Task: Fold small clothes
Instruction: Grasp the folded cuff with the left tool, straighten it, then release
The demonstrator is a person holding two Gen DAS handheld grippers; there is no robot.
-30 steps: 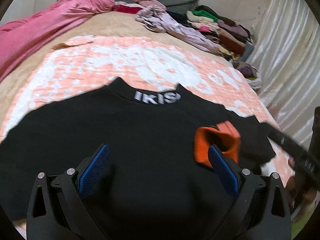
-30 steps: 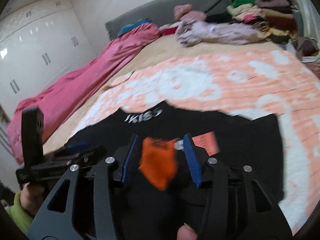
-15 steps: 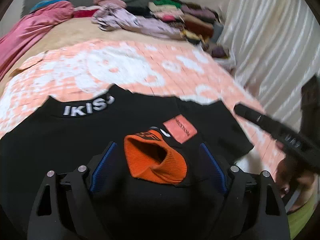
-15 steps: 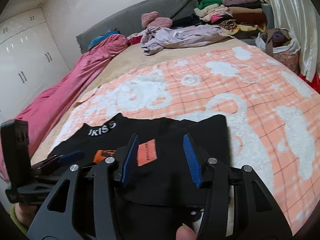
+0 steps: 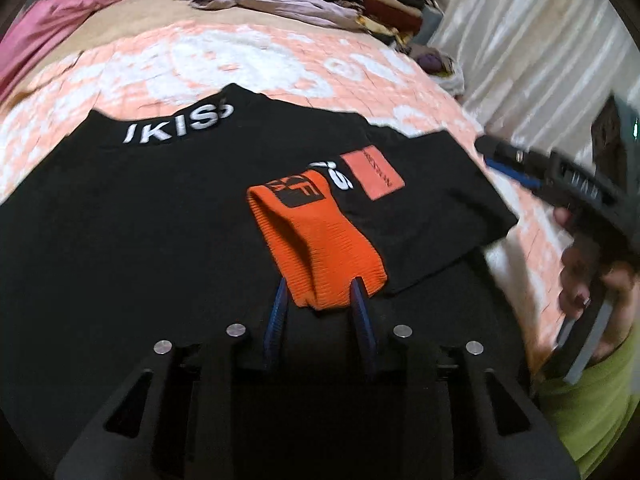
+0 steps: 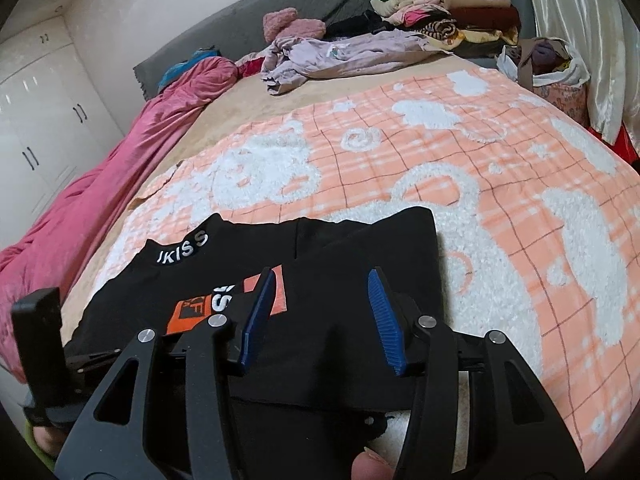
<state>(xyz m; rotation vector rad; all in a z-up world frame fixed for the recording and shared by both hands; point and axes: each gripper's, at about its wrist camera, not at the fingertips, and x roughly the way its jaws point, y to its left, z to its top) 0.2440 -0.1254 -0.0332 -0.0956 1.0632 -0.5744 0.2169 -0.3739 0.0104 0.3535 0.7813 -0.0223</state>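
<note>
- The black knit top with white collar lettering (image 5: 160, 216) lies spread on the peach-and-white checked bed blanket (image 6: 500, 184), filling the lower centre of both views; its right sleeve is folded inward, the orange ribbed cuff (image 5: 316, 240) lying on the chest.
- The left gripper (image 5: 318, 300), lower centre of its view, has its blue pads narrowed around the cuff's near end; whether they truly pinch it, I cannot tell.
- The right gripper (image 6: 326, 316) hangs spread over the top's right side, holding nothing.
- Judgement: sleeve-folding step; next, set the cuff flat, then fold the other side.
</note>
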